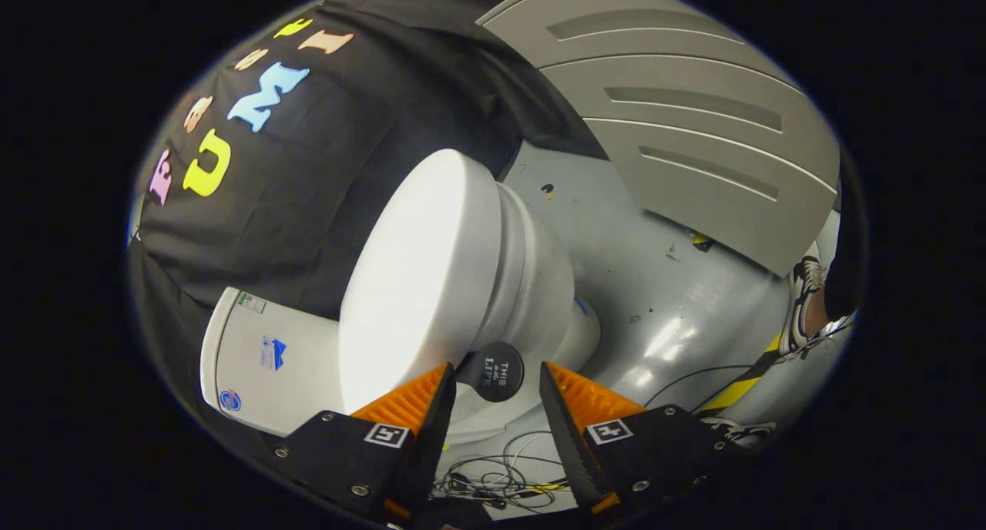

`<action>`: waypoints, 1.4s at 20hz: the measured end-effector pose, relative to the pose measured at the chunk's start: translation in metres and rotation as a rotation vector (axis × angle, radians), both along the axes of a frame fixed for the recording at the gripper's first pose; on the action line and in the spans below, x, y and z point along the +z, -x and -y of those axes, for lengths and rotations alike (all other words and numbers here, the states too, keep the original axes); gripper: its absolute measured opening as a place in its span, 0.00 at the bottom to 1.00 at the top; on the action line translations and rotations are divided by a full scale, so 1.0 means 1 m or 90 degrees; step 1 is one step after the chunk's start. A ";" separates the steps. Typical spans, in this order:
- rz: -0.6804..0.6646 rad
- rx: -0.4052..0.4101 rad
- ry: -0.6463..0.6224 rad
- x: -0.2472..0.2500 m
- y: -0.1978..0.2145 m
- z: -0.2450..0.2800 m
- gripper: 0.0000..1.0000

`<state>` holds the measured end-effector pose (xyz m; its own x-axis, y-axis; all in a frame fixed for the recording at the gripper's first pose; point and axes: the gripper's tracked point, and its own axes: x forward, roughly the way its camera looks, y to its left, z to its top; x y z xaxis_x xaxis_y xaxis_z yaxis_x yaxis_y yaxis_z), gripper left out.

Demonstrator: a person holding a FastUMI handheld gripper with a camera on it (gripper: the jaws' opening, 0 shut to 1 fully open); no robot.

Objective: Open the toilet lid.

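White toilet lid [420,283] sitting closed on bowl [539,283]; tongs [497,387] hanging apart, gripping nothing, black round knob [493,370] lying between them at 12 o'clock.

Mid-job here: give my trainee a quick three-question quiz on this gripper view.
1. True or false: the toilet lid lies closed on the bowl.
2. What sits between the gripper fingers, just ahead?
A. a black round knob
B. a sponge
C. a cup
3. Fill in: the gripper's fingers are ___, pressing on nothing.

Key:
1. True.
2. A, the black round knob at the lid's edge.
3. Open.
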<state>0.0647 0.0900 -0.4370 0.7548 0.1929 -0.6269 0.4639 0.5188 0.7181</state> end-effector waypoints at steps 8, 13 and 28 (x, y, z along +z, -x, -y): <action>-0.017 -0.026 -0.038 -0.009 -0.001 0.008 0.33; -0.019 -0.034 -0.046 -0.007 -0.002 0.014 0.20; -0.030 -0.092 -0.037 0.007 0.009 0.022 0.00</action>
